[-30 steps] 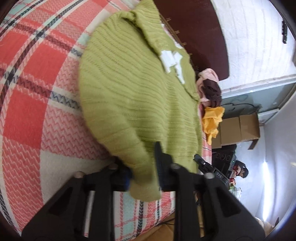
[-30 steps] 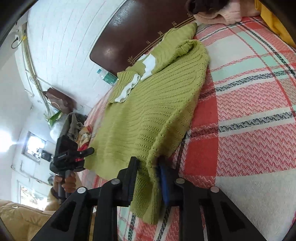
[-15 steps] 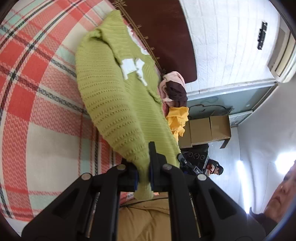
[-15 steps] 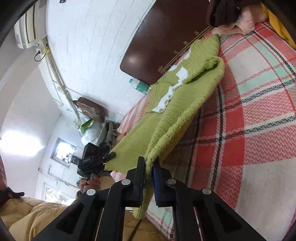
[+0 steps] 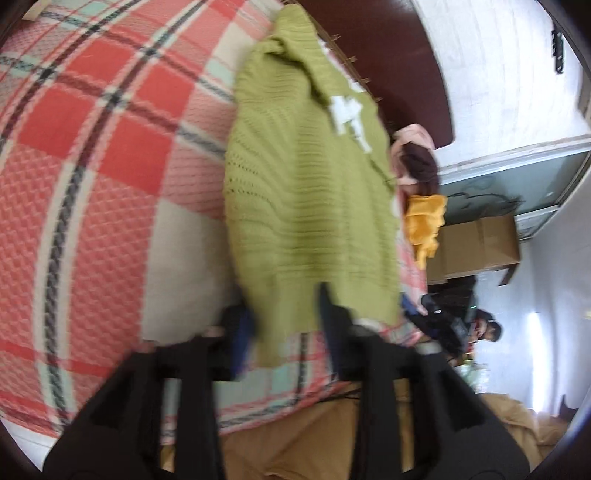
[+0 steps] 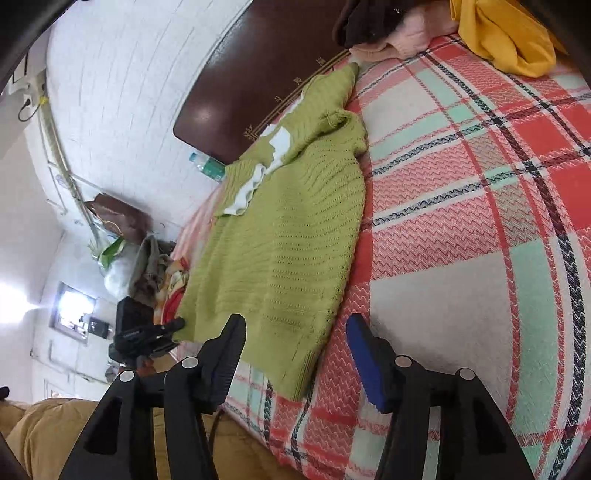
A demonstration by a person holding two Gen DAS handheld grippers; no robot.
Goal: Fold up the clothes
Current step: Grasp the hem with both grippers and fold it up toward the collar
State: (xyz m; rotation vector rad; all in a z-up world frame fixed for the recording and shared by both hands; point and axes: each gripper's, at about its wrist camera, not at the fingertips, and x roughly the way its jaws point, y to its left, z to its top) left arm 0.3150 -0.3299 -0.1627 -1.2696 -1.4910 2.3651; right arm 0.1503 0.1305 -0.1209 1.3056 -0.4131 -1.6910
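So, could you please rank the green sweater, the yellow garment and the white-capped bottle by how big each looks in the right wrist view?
1. green sweater, by far the largest
2. yellow garment, cut off by the frame edge
3. bottle, smallest, though it sits farthest away

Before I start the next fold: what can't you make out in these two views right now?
- Left view: motion blur smears the left gripper and the sweater hem, so contact between pad and knit is unclear.
- Left view: the right gripper is too small and dark to read.
- Right view: the frame's top edge crops the yellow garment and the pink and brown clothes.
- Both views: the sweater's underside against the blanket is hidden.
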